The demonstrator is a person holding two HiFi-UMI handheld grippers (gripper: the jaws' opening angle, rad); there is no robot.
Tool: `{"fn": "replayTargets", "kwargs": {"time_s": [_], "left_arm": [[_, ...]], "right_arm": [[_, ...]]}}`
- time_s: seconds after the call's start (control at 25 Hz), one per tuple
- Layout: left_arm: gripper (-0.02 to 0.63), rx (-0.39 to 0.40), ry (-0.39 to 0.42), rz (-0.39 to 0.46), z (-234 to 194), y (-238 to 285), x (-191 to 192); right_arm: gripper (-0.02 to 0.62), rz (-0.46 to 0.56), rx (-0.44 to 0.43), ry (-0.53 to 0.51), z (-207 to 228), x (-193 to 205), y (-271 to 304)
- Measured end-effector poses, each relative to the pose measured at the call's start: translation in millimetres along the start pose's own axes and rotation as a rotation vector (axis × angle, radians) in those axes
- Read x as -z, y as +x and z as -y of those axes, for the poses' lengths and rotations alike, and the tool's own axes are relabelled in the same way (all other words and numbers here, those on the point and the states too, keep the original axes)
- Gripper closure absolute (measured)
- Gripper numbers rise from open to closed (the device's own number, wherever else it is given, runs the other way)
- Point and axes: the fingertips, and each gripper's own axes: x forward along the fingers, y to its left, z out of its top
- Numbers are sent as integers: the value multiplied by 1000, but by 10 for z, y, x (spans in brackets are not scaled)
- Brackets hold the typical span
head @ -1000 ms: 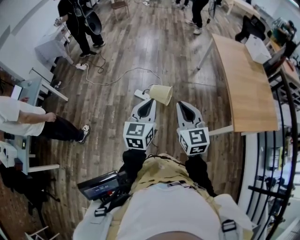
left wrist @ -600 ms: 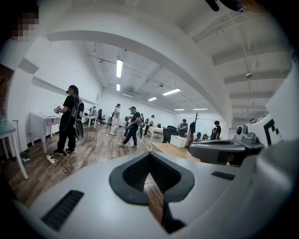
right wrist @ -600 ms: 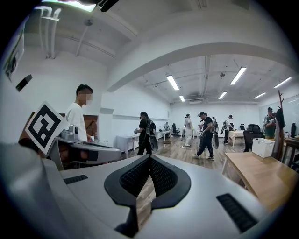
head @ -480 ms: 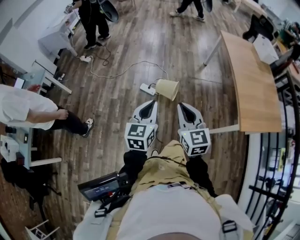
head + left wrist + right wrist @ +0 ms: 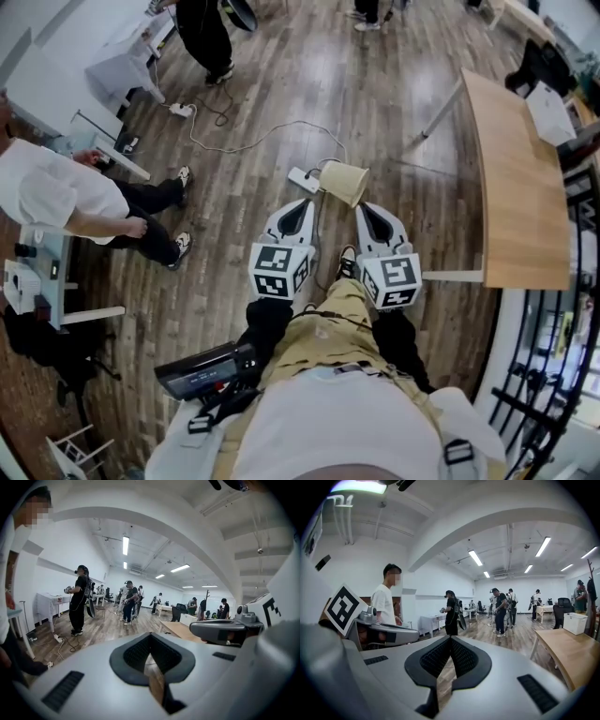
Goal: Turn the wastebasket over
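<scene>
A cream wastebasket (image 5: 344,182) lies tipped on its side on the wood floor, just ahead of both grippers in the head view. My left gripper (image 5: 298,208) is shut with nothing in it, its tip a little short of the basket and to its left. My right gripper (image 5: 366,210) is also shut and empty, just below the basket's right side. Neither touches the basket. In the left gripper view the left gripper (image 5: 151,637) points across the room, and in the right gripper view the right gripper (image 5: 450,639) does too. The basket is hidden in both.
A white power strip (image 5: 302,178) with a long cable (image 5: 253,142) lies beside the basket. A wooden table (image 5: 520,187) stands at the right, with a black railing (image 5: 553,375) behind it. A person in a white shirt (image 5: 56,192) sits at the left. Several people stand at the far end.
The basket and the floor have slid nearer to the grippers in the head view. The seated person at the left has come further into view. Both grippers stay shut.
</scene>
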Motion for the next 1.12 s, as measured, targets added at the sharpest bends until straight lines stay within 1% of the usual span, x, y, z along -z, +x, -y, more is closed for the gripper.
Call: {"fn": "replayTargets", "kwargs": {"time_s": [0.2, 0.44, 0.64, 0.76, 0.92, 1.12], "left_arm": [[604, -26, 1, -3, -41, 590, -171], [604, -30, 27, -36, 146, 1417, -345], [604, -43, 38, -64, 200, 1938, -480], [604, -36, 43, -72, 276, 2171, -527], [604, -26, 45, -95, 335, 2407, -529], [604, 3, 65, -100, 440, 2633, -564]], "right_arm": [[575, -2, -30, 7, 477, -75, 398], [575, -14, -44, 51, 1291, -111, 784], [575, -13, -59, 78, 1795, -191, 1087], [575, -14, -65, 84, 2012, -217, 1185], [575, -17, -59, 97, 2194, -224, 1215], [575, -39, -33, 127, 2387, -108, 1206]]}}
